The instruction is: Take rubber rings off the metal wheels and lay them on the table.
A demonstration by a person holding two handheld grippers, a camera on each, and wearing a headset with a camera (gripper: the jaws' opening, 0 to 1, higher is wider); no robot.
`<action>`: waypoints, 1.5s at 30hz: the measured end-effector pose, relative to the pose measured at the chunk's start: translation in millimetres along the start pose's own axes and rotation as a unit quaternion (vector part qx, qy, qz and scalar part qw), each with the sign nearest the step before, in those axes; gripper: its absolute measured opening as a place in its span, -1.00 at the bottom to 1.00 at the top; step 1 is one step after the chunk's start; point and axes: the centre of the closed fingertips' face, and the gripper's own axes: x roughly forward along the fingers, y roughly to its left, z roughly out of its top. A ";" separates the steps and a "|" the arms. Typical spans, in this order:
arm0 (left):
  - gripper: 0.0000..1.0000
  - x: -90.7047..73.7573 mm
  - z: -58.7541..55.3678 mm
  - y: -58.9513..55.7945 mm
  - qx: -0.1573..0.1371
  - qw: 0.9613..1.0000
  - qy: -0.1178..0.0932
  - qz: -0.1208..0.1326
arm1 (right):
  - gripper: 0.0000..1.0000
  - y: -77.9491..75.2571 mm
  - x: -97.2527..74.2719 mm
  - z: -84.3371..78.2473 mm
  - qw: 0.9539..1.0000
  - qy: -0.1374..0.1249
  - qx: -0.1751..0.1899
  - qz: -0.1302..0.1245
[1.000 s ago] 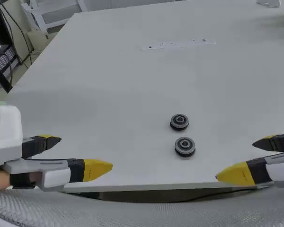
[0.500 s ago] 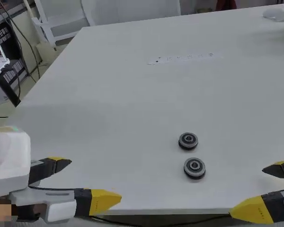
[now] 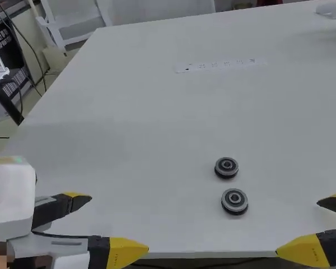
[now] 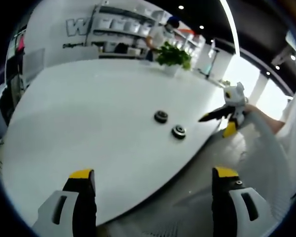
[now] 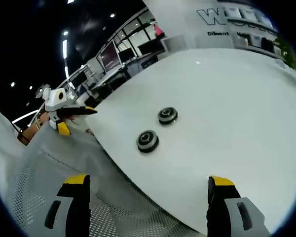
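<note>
Metal wheels (image 3: 234,201) sit near the front edge of the wide table (image 3: 157,112)

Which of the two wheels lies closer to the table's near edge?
The lower wheel in the head view; the other wheel sits just beyond it, farther from the edge.

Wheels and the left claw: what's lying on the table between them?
Nothing: the head view shows bare table from left claw to near wheel and far wheel.

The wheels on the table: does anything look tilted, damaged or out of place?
Nothing stands out. The near wheel and the far wheel lie flat on the table, apart, with dark rings on them.
</note>
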 end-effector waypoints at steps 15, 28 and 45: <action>1.00 -1.0 5.5 5.0 -0.013 1.000 -0.015 0.012 | 0.98 -4.0 2.1 -1.9 1.000 0.003 0.009 -0.003; 1.00 4.6 13.6 11.9 0.019 1.000 0.004 0.011 | 0.98 -4.3 5.4 2.6 1.000 0.000 -0.021 -0.002; 0.99 25.1 48.0 -13.6 0.110 0.993 0.012 -0.031 | 0.58 -1.4 12.8 36.5 0.994 -0.095 -0.045 0.038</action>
